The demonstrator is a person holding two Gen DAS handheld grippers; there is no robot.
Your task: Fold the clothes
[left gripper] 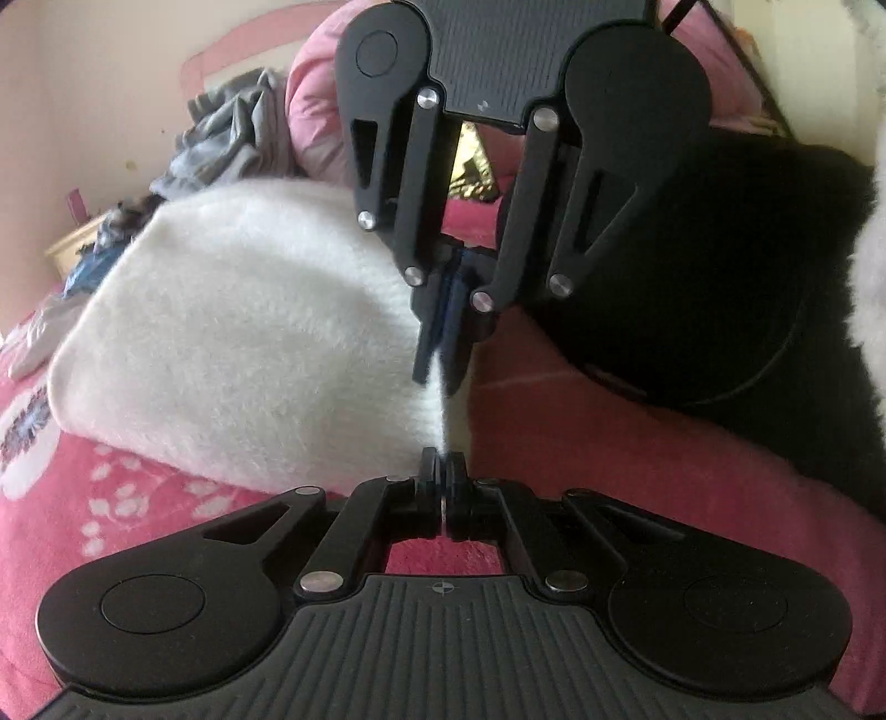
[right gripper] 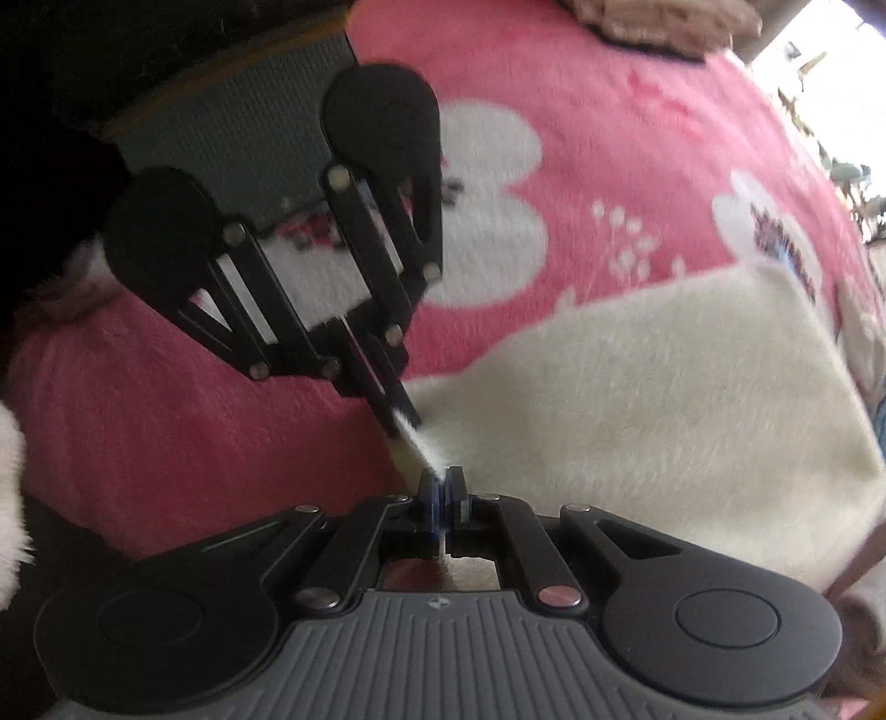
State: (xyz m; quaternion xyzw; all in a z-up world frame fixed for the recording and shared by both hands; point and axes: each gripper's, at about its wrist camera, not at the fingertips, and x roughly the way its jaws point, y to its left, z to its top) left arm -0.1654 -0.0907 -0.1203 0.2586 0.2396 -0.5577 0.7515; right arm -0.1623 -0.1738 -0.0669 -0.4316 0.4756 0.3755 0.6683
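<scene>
A white fluffy garment (left gripper: 238, 343) lies on a pink bedspread (left gripper: 609, 443) with white flower prints. My left gripper (left gripper: 443, 479) is shut on a thin pinch of the garment's edge. The right gripper (left gripper: 440, 368) points down from above and is shut on the same edge a short way off. A narrow strip of white fleece runs taut between the two. In the right wrist view, the right gripper (right gripper: 441, 483) grips the garment (right gripper: 637, 399) at its near left corner. The left gripper (right gripper: 403, 416) comes in from the upper left, clamped on the same strip.
Grey clothes (left gripper: 232, 138) are piled at the back left beside a pink pillow (left gripper: 315, 99). A light bedside cabinet (left gripper: 72, 243) stands at the far left. A large black mass (left gripper: 720, 277) fills the right side. A beige item (right gripper: 664, 22) lies at the bedspread's (right gripper: 637, 138) far edge.
</scene>
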